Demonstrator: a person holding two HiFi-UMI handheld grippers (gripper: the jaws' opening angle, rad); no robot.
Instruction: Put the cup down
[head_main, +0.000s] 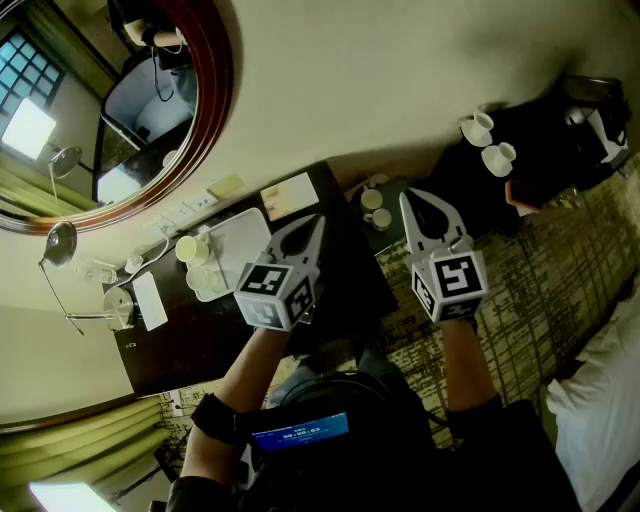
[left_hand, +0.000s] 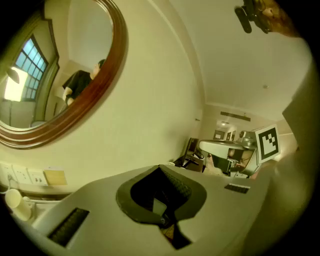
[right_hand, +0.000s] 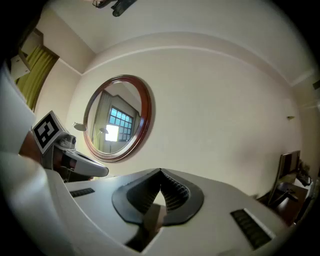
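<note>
Both grippers are raised over the dark desk (head_main: 190, 340), pointing at the cream wall, and neither holds anything. My left gripper (head_main: 318, 221) is shut, its tips meeting in its own view (left_hand: 160, 168). My right gripper (head_main: 406, 198) is shut too, jaws pressed together (right_hand: 161, 171). Pale cups (head_main: 187, 248) stand on a white tray (head_main: 240, 235) just left of the left gripper; one cup (left_hand: 14, 201) shows at the left edge of the left gripper view. Two small cups (head_main: 372, 199) sit between the gripper tips. Two white cups (head_main: 479, 128) rest on a black surface at the right.
A round wood-framed mirror (head_main: 120, 100) hangs on the wall above the desk's left end, also in the gripper views (right_hand: 118, 118). Wall sockets (left_hand: 22, 175), a desk lamp (head_main: 60, 240) and paper cards (head_main: 288, 195) are by the tray. Patterned carpet (head_main: 540, 290) lies at the right.
</note>
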